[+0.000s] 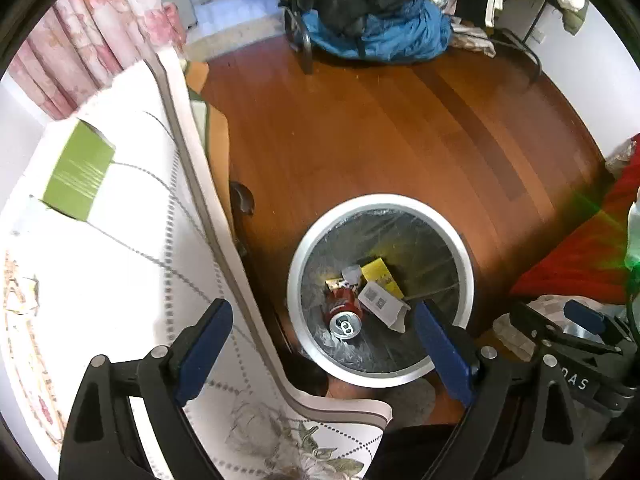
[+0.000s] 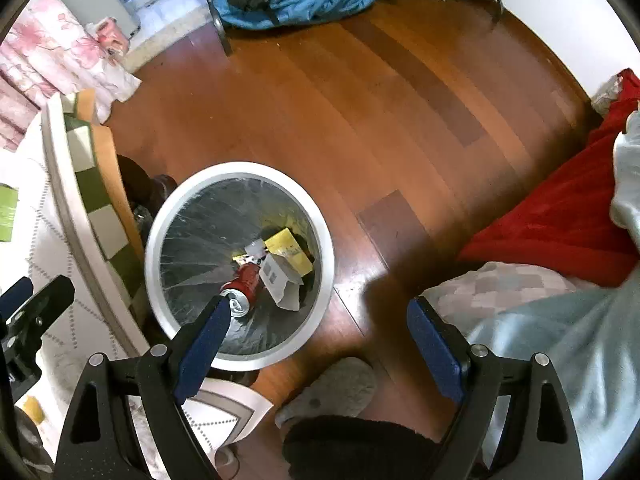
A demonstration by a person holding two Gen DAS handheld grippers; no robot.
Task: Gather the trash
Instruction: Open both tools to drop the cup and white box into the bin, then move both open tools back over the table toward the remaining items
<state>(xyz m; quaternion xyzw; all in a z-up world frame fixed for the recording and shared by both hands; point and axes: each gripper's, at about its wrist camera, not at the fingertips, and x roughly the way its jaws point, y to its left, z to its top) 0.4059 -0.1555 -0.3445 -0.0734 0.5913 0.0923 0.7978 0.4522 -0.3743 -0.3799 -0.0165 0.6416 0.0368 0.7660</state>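
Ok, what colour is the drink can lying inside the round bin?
Red drink can with a silver top, clearest in the left wrist view.

A green box lies on the white cloth, far ahead-left of the left jaws. A blue bundle sits on the wood floor far ahead. A grey slipper rests between the right jaws, a red blanket ahead-right.

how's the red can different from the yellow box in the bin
The red can is a cylinder lying on its side, silver top facing the camera; the yellow box is flat and rectangular. The can lies nearer in the left wrist view, the box farther back, partly covered by a white carton. Both rest at the bottom of the lined trash bin.
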